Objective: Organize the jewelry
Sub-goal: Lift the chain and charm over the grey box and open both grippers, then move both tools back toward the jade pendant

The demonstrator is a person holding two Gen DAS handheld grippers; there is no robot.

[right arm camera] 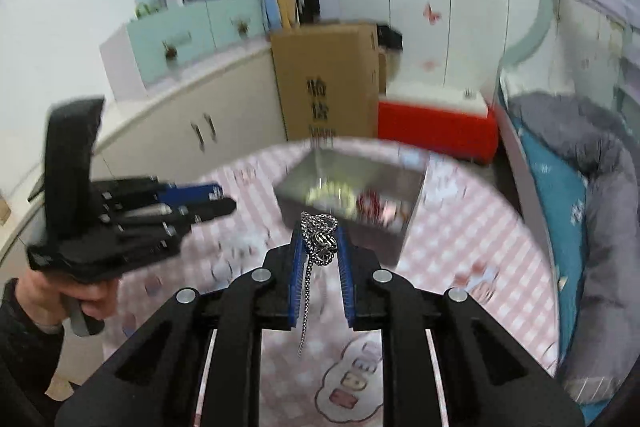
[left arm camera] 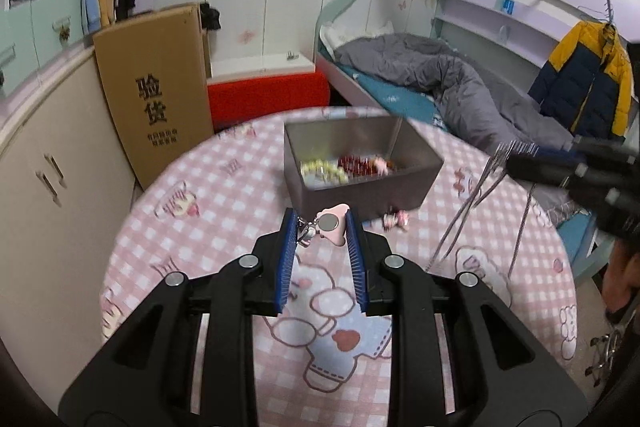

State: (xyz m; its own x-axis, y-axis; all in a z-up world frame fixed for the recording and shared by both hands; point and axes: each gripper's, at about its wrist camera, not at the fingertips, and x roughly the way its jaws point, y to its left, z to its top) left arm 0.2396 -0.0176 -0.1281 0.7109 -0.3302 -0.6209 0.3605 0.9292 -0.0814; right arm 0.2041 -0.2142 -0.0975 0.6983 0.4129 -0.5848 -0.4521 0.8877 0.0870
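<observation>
My left gripper (left arm camera: 322, 225) is shut on a pink charm with a round metal disc (left arm camera: 332, 227), held above the pink checked table (left arm camera: 208, 211), just short of a grey metal box (left arm camera: 360, 163). The box holds yellow-green beads (left arm camera: 322, 171) and red beads (left arm camera: 356, 163). A small pink trinket (left arm camera: 396, 219) lies on the table by the box's front. My right gripper (right arm camera: 320, 239) is shut on a silver chain necklace (right arm camera: 322, 243) whose end hangs down; the chain also shows in the left wrist view (left arm camera: 472, 203). The box (right arm camera: 352, 203) lies just ahead of it.
A tall cardboard carton (left arm camera: 156, 91) stands beyond the table's left edge, beside beige cabinets (left arm camera: 52, 171). A red seat (left arm camera: 268, 99) and a bed with a grey duvet (left arm camera: 460, 87) lie behind. The left gripper shows at the left of the right wrist view (right arm camera: 120, 219).
</observation>
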